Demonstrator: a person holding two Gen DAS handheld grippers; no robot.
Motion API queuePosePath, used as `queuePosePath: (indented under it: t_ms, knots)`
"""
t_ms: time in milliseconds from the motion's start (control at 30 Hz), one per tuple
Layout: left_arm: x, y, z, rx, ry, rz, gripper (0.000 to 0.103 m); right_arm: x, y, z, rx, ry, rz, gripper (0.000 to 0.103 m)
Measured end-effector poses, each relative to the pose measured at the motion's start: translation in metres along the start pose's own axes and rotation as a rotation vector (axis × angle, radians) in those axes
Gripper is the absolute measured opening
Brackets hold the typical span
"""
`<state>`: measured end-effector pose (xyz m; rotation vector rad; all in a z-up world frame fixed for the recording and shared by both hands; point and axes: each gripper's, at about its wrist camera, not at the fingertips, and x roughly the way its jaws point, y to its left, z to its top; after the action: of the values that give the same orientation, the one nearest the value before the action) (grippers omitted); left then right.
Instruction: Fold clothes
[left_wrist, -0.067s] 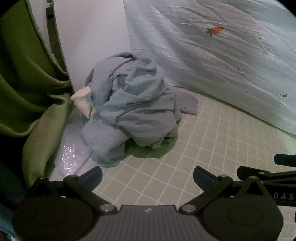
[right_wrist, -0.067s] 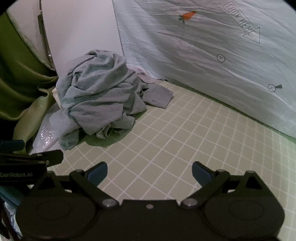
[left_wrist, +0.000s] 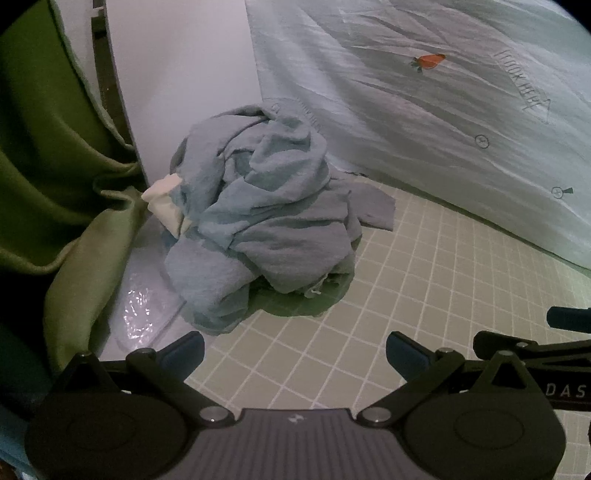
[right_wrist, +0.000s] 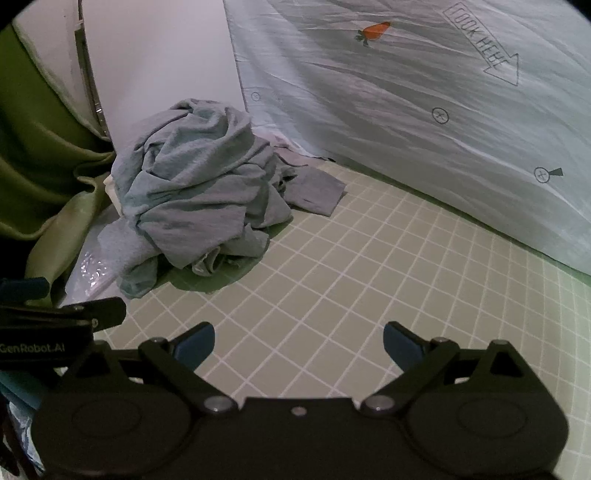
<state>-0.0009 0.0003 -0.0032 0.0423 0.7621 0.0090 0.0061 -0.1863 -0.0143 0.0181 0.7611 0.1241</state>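
Both of our grippers, the left gripper (left_wrist: 295, 349) and right gripper (right_wrist: 299, 341), hung spread and empty over the checked mat (right_wrist: 369, 266), with the crumpled heap of grey-blue clothes (left_wrist: 266, 218) ahead and to their left, bunched and unfolded, seemingly within reach for grasping.

You've got one crumpled heap of grey-blue clothes (left_wrist: 258, 218) (right_wrist: 199, 192), unfolded, piled high in the far-left corner of the gridded worktop (left_wrist: 424, 295). One flat flap (left_wrist: 373, 208) trails out right; a cream piece (left_wrist: 166, 205) pokes out left.
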Motion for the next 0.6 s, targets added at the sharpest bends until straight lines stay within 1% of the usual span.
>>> queuePosePath:
  t_ms: [100, 267, 600]
  knots:
    - [0.001, -0.001, -0.002, 0.0, -0.003, -0.001, 0.103, 0.0, -0.002, 0.0, 0.005, -0.001, 0.004, 0.099]
    - [-0.003, -0.006, 0.003, 0.002, 0.002, -0.004, 0.103, 0.0, -0.005, 0.001, 0.013, -0.003, 0.012, 0.099]
    - [0.0, -0.011, 0.006, 0.013, 0.007, -0.004, 0.103, -0.001, -0.009, -0.001, 0.021, 0.0, 0.005, 0.099]
